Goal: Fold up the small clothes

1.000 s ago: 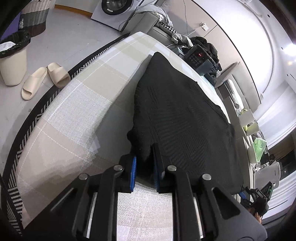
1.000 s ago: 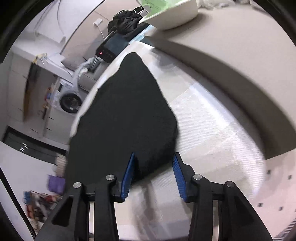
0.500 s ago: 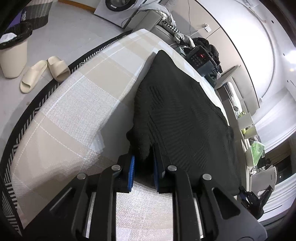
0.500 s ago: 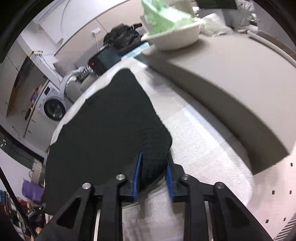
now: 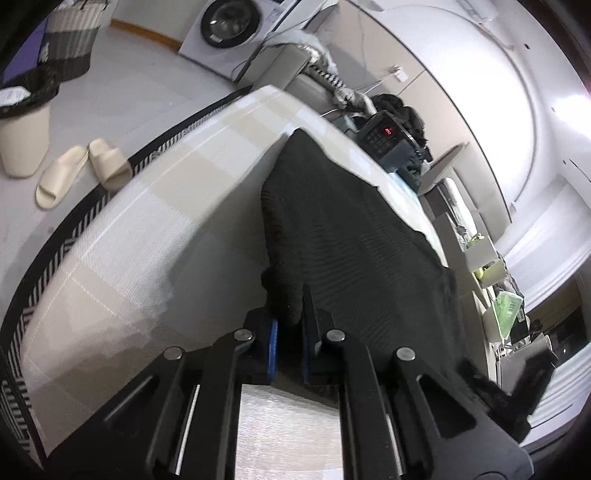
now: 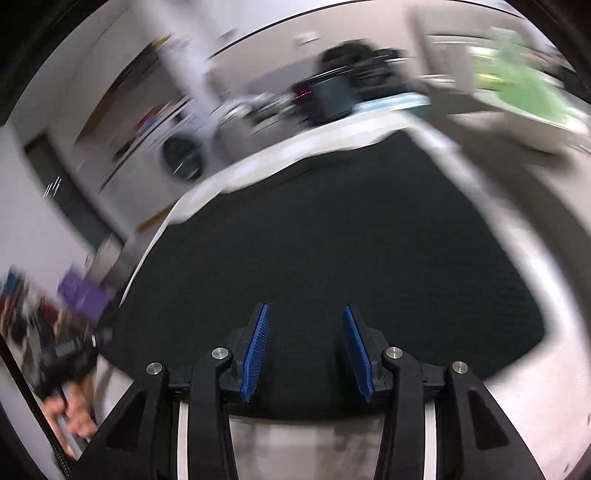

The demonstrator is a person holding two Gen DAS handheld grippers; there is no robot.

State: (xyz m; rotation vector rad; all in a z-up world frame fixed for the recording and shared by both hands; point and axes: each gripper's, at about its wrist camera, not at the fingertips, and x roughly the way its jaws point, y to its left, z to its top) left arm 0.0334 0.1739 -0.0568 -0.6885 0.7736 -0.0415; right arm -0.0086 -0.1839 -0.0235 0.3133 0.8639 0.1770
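A black knit garment (image 5: 354, 236) lies spread along a table with a beige checked cloth (image 5: 122, 236). My left gripper (image 5: 290, 325) is shut on the garment's near left corner, and a bunch of fabric sticks up between the blue pads. In the right wrist view the same garment (image 6: 332, 236) fills the middle. My right gripper (image 6: 304, 347) is open and empty, its blue pads wide apart just above the garment's near edge. That view is blurred by motion.
A dark device with a red display (image 5: 386, 134) and a pile of dark clothes sit at the table's far end. A washing machine (image 5: 229, 33), a bin (image 5: 22, 136), slippers (image 5: 81, 170) and a striped basket (image 5: 72, 40) stand on the floor at left. Shelves with green items (image 5: 508, 310) are at right.
My right gripper was shut on the garment's corner half a second ago; it has opened, let go and swung over the garment. My left gripper keeps its hold and has lifted slightly.
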